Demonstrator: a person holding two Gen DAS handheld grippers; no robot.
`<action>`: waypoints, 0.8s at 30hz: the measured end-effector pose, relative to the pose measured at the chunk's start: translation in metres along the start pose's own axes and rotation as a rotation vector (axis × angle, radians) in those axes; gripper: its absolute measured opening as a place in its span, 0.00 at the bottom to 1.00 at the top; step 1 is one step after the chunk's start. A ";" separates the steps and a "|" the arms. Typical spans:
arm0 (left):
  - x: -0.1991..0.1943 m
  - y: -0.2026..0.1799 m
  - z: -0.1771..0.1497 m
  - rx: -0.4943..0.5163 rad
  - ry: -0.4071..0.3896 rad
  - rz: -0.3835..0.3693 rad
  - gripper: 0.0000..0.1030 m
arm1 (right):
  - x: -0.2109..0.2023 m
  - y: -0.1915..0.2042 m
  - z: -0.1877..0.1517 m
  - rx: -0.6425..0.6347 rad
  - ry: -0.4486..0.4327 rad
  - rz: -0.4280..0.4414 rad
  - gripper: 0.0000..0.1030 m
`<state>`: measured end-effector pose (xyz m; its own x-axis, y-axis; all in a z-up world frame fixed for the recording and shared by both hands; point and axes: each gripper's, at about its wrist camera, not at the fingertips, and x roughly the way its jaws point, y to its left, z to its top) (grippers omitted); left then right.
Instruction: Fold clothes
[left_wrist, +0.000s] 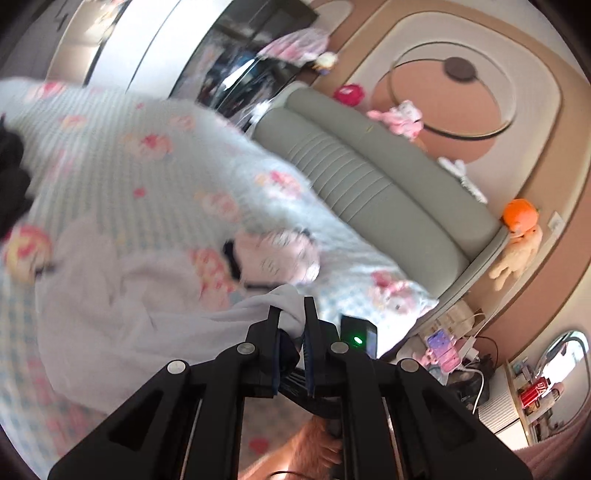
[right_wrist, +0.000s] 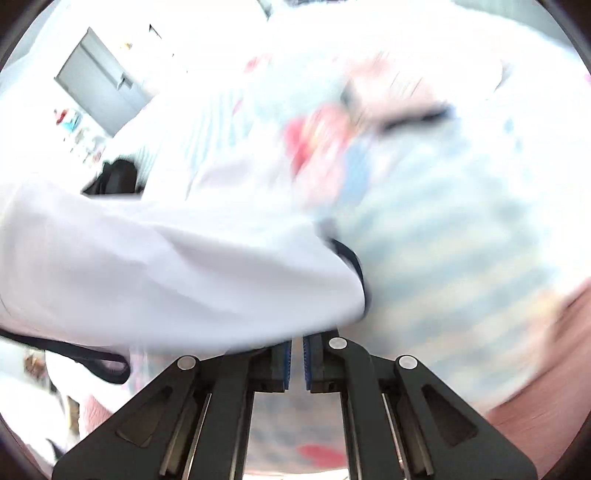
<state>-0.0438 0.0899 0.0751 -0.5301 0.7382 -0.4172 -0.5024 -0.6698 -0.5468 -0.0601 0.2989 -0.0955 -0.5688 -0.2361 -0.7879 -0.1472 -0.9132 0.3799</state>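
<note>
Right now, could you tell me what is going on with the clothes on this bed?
A person is folding clothes on a bed with a handheld gripper in each hand. The left gripper is shut on a fold of a pale lilac garment that lies spread over the patterned bedspread. The right gripper is shut at the edge of a white garment with dark trim; that view is too blurred to show whether any cloth is caught between its pads.

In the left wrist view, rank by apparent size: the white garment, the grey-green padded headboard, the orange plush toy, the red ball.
1. White garment, though nearness to the camera inflates it.
2. Grey-green padded headboard.
3. Orange plush toy.
4. Red ball, only a little smaller than the toy and farther away, so that order is unsure.
</note>
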 end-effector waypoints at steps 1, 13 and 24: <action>-0.001 -0.003 0.010 0.008 -0.020 -0.002 0.10 | -0.015 -0.002 0.009 -0.008 -0.020 0.022 0.07; -0.065 0.041 -0.025 -0.196 -0.179 0.055 0.10 | 0.041 0.119 -0.037 -0.152 0.246 0.510 0.59; -0.118 0.090 -0.051 -0.262 -0.273 0.142 0.10 | 0.085 0.134 -0.064 -0.148 0.262 0.226 0.17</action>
<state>0.0080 -0.0533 0.0383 -0.7610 0.5682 -0.3130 -0.2393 -0.6944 -0.6786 -0.0766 0.1351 -0.1426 -0.3447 -0.4964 -0.7967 0.0882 -0.8621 0.4990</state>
